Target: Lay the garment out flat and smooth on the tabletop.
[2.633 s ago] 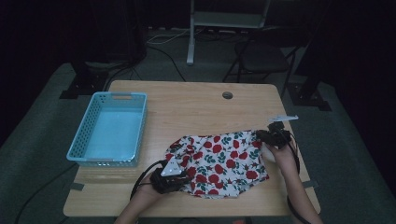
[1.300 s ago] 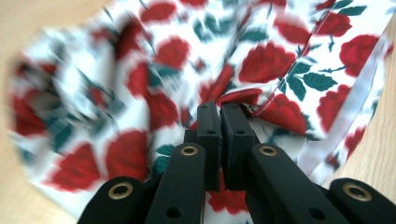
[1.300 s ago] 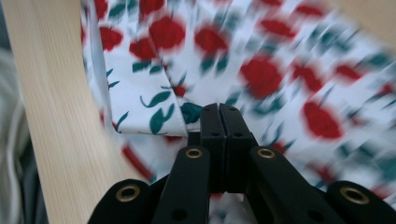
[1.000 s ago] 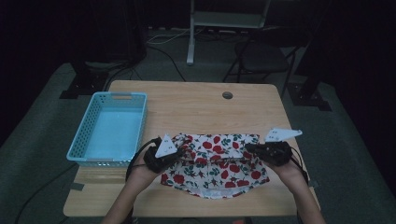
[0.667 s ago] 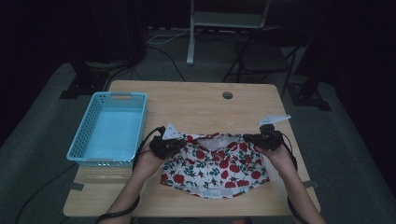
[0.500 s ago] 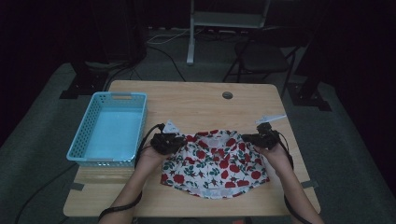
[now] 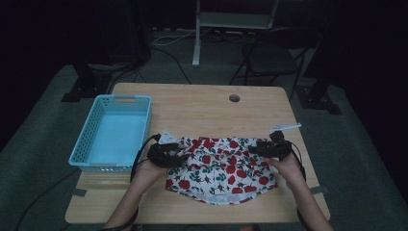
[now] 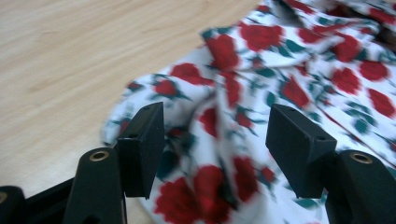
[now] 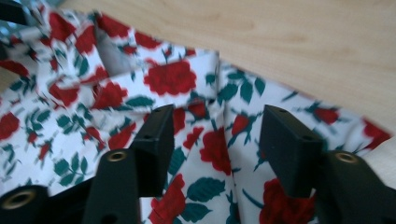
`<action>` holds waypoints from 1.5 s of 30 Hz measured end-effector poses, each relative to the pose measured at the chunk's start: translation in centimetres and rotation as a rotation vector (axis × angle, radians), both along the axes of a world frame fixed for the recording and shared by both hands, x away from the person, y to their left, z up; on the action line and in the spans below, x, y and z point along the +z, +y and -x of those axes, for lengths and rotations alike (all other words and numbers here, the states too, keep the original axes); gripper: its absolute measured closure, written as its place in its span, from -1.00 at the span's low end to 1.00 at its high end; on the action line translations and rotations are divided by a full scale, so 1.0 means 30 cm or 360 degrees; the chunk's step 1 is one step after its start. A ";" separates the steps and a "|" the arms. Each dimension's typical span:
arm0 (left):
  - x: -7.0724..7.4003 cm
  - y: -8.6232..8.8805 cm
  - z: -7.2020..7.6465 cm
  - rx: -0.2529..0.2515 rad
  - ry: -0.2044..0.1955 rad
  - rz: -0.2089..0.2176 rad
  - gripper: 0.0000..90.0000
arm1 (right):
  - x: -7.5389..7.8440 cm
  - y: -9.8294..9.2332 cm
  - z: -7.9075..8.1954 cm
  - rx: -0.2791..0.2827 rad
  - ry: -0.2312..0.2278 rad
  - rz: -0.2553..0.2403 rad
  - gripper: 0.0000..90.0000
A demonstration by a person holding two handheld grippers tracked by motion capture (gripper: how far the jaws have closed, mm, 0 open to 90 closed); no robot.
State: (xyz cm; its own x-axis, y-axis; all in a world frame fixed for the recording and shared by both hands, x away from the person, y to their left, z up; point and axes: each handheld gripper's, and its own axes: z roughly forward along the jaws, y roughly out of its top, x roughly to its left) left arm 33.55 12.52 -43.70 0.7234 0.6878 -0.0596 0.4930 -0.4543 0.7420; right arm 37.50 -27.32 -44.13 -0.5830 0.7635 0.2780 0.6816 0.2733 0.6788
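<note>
A white cloth printed with red roses [image 7: 216,168] lies spread on the wooden table [image 7: 202,110] near its front edge. My left gripper [image 7: 184,158] is at the cloth's upper left corner and my right gripper [image 7: 252,150] at its upper right corner. Both have just been opening their jaws. In the left gripper view the left gripper [image 8: 215,140] stands open over the rumpled cloth [image 8: 299,60], pads apart from it. The right gripper [image 9: 215,140] is likewise open above the folded cloth edge [image 9: 168,77].
A light blue plastic basket [image 7: 124,98] stands at the table's left, close to my left hand. A round cable hole [image 7: 234,98] sits at the back of the table. A chair [image 7: 269,57] and a stand's post [image 7: 196,43] are behind the table.
Both grippers carried the cloth's top edge a little away from the person, lowered it onto the table, then opened and let it go. The cloth now lies flatter.
</note>
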 end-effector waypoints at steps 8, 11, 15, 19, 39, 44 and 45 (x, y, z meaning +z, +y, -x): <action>-0.055 -0.017 0.011 -0.0104 0.0034 -0.0170 0.17 | -0.070 0.049 0.002 0.0130 0.0063 0.0104 0.27; -0.081 0.001 0.010 -0.0087 0.0036 -0.0204 0.74 | -0.084 0.061 0.023 0.0166 0.0014 0.0325 0.80; -0.097 0.009 0.037 -0.0136 0.0051 -0.0218 0.91 | -0.083 0.030 0.053 0.0170 -0.0009 0.0355 0.92; -0.098 -0.015 0.122 -0.0230 0.0021 -0.0303 0.92 | -0.094 0.004 0.127 0.0187 -0.0040 0.0307 0.92; 0.261 0.002 -0.126 0.0566 -0.0554 -0.0051 0.14 | 0.280 -0.055 -0.063 -0.0354 -0.0427 0.0093 0.17; 0.296 0.062 -0.189 0.0617 -0.0443 0.0069 -0.11 | 0.380 -0.079 -0.110 -0.0441 -0.0466 0.0066 -0.06; 0.279 0.063 -0.180 0.0583 -0.0397 0.0112 -0.11 | 0.366 -0.075 -0.096 -0.0433 -0.0462 0.0064 -0.07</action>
State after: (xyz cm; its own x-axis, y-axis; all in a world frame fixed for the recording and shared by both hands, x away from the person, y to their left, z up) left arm 38.96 14.40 -35.33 0.4313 0.9017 0.0300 0.4137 -0.2272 0.8816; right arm 40.38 -29.58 -33.14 -0.4081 0.9077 0.0979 0.5139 0.1398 0.8464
